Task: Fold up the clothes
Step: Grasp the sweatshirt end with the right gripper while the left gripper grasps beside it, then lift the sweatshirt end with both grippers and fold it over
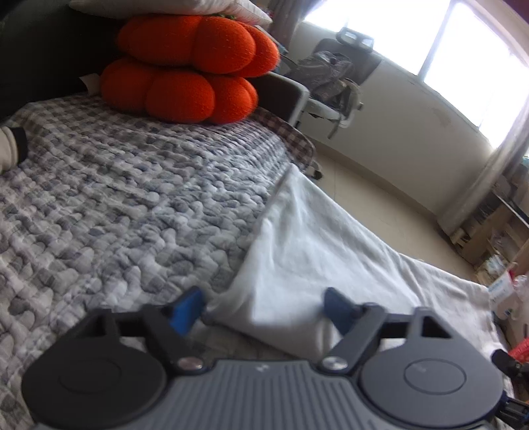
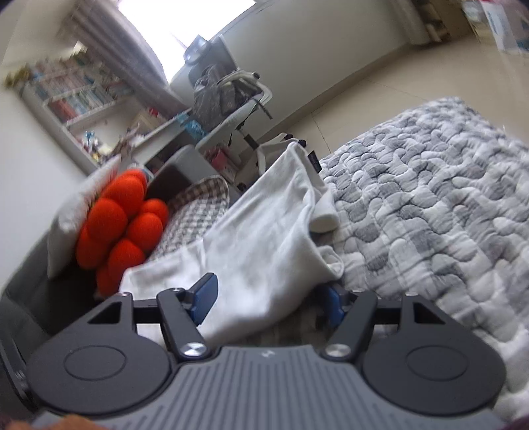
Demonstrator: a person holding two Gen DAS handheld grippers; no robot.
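A white garment (image 1: 314,238) lies on the grey-checked quilt (image 1: 115,198) of a bed. In the left wrist view its folded edge sits between the wide-apart blue pads of my left gripper (image 1: 264,307); the jaws stand open around it, not clamped. In the right wrist view the same garment (image 2: 264,231) is bunched and draped between the blue pads of my right gripper (image 2: 269,297), which also stand wide apart. The cloth hides part of the right pad (image 2: 332,301).
Two stacked orange pumpkin-shaped cushions (image 1: 185,72) sit at the head of the bed under a white pillow (image 1: 165,6). A chair with a grey backpack (image 1: 330,76) stands beside the bed. Shelves (image 2: 76,96) and a bright window (image 1: 463,43) line the walls.
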